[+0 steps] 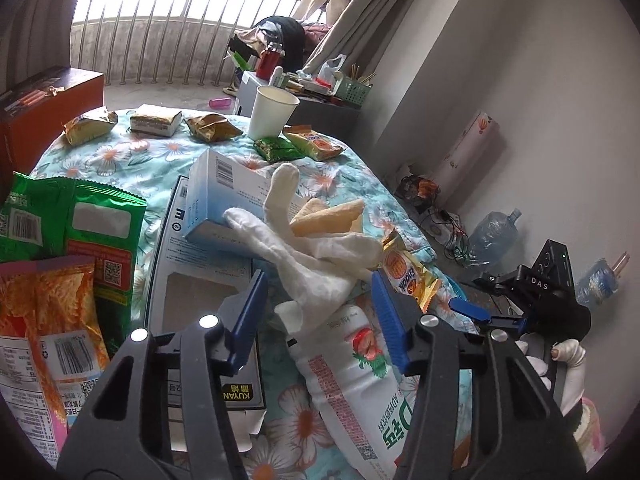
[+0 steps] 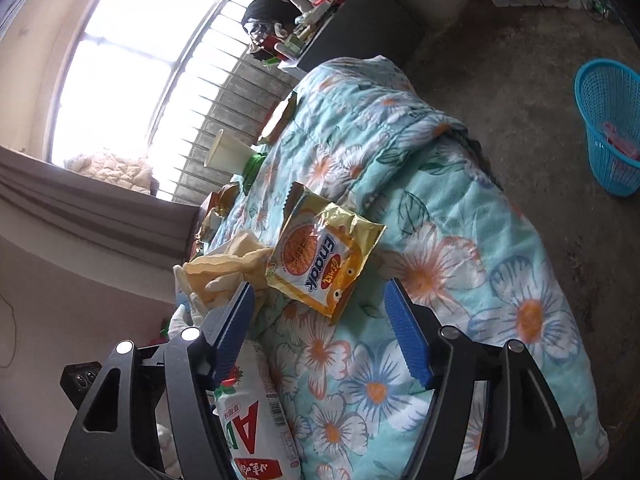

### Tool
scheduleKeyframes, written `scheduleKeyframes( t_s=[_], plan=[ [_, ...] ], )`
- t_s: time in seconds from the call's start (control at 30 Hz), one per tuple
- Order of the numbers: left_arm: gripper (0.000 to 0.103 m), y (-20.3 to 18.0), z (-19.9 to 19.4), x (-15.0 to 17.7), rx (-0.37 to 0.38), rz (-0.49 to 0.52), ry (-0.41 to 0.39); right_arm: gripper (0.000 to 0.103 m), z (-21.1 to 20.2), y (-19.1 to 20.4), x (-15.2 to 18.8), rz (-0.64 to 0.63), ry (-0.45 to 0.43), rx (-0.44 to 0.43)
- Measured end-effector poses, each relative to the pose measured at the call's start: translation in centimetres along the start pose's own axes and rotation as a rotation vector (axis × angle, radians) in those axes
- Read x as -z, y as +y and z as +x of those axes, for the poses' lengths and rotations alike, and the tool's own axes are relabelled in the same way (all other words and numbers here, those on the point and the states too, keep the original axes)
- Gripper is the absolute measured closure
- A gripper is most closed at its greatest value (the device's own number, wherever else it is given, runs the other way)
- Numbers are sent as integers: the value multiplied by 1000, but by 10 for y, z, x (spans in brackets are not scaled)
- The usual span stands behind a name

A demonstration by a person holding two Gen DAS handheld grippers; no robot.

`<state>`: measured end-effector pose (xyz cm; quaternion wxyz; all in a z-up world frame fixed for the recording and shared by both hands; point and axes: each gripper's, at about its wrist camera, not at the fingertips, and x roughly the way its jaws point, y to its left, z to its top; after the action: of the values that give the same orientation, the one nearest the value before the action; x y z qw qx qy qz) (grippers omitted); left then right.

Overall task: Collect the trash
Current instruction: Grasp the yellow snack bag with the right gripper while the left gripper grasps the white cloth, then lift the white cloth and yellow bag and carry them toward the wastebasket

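Left claw [image 1: 318,316] tilted down, spread over white glove [image 1: 304,256] and bottle [image 1: 352,372]. Right claw [image 2: 320,332] spread, empty, before "Enaak" packet [image 2: 320,256] on quilt [image 2: 460,208].

"Enaak" on yellow snack packet [image 2: 324,258], "KUYAN" on flattened carton [image 1: 208,300], "DAS" on right claw [image 1: 538,286]

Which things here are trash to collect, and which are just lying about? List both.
Job:
- yellow Enaak snack wrapper
- white drink bottle
- white glove
- paper cup
- green snack bag
- blue basket, on the floor, the likely bin

Lying about:
- floral quilt
- orange box
- water jug
- green desk organiser
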<state>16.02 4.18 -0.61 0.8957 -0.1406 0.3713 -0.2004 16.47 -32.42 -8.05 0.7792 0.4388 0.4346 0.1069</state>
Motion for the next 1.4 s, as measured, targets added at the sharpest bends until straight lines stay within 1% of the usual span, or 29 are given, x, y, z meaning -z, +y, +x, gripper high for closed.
scheduleKeyframes(
  t_s=[0.13,0.23,0.37,0.4,0.43,0.5,0.6,0.67,0.83,1.0,1.27,1.4],
  plan=[
    [62,5,10,-1,-1,-23,22,47,19,-15,-6,83,27,-19],
    [69,6,13,-2,-8,-25,26,55,25,-23,-10,118,29,-24],
    [79,5,17,-2,-22,-10,32,69,28,-26,-13,133,27,-23],
    [82,5,18,-2,-25,-6,32,75,29,-26,-13,139,26,-27],
    [83,5,18,-1,-25,-3,31,79,30,-28,-14,148,27,-34],
    [89,3,16,0,-25,5,24,92,31,-31,-14,168,26,-44],
    [96,1,11,1,-28,24,-1,97,27,-32,-12,174,17,-60],
    [99,0,8,1,-27,31,-12,98,24,-29,-10,167,8,-72],
    [100,-2,-5,-3,-3,28,-56,98,7,-17,-9,137,-23,-100],
    [101,-7,-26,-8,26,32,-128,98,-10,-6,-9,108,-56,-123],
    [101,-11,-62,-15,84,24,-231,99,-33,3,-5,78,-86,-158],
    [101,-14,-80,-17,83,31,-276,99,-42,7,-1,67,-97,-177]
  ],
)
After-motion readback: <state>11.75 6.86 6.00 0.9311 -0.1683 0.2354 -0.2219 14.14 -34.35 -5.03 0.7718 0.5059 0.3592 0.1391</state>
